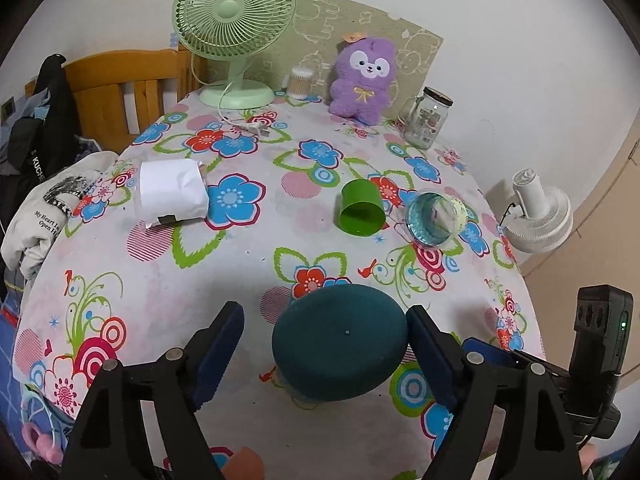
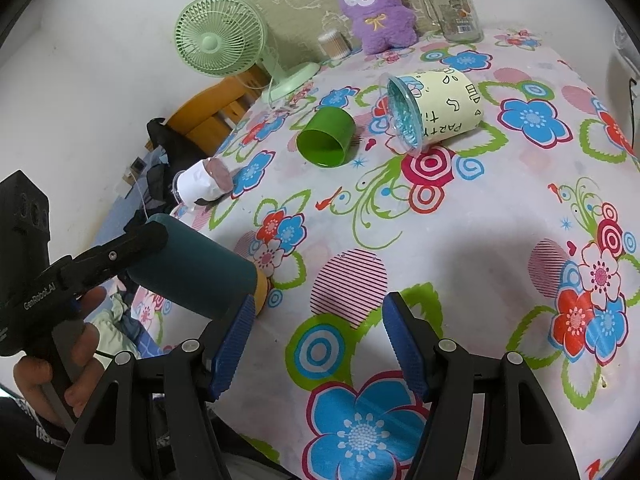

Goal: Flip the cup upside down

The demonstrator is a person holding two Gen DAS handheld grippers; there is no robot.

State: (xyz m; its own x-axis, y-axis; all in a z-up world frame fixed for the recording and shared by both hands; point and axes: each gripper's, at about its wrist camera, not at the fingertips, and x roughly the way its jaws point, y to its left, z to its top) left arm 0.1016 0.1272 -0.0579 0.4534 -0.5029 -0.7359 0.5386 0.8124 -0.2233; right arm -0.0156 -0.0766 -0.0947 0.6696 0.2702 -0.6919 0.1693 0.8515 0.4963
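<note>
I see a dark teal cup (image 1: 340, 354) with a yellow-orange rim. My grippers are black with blue ribbed pads (image 2: 234, 346). The tablecloth (image 1: 240, 280) is white with blue, red and pink flowers and green swirls. Farther off: a bright green cup (image 1: 361, 208), a cream cup (image 2: 440, 106) with black doodles, a white paper-wrapped cup (image 1: 172, 194), a mint-green fan (image 1: 234, 12), a purple plush toy (image 1: 362, 80).

Home bedroom: wooden bed frame (image 1: 120, 92), floral tablecloth (image 1: 248, 264), plush toy (image 1: 362, 80), desk fan (image 1: 234, 12), clothes pile (image 1: 44, 208).
</note>
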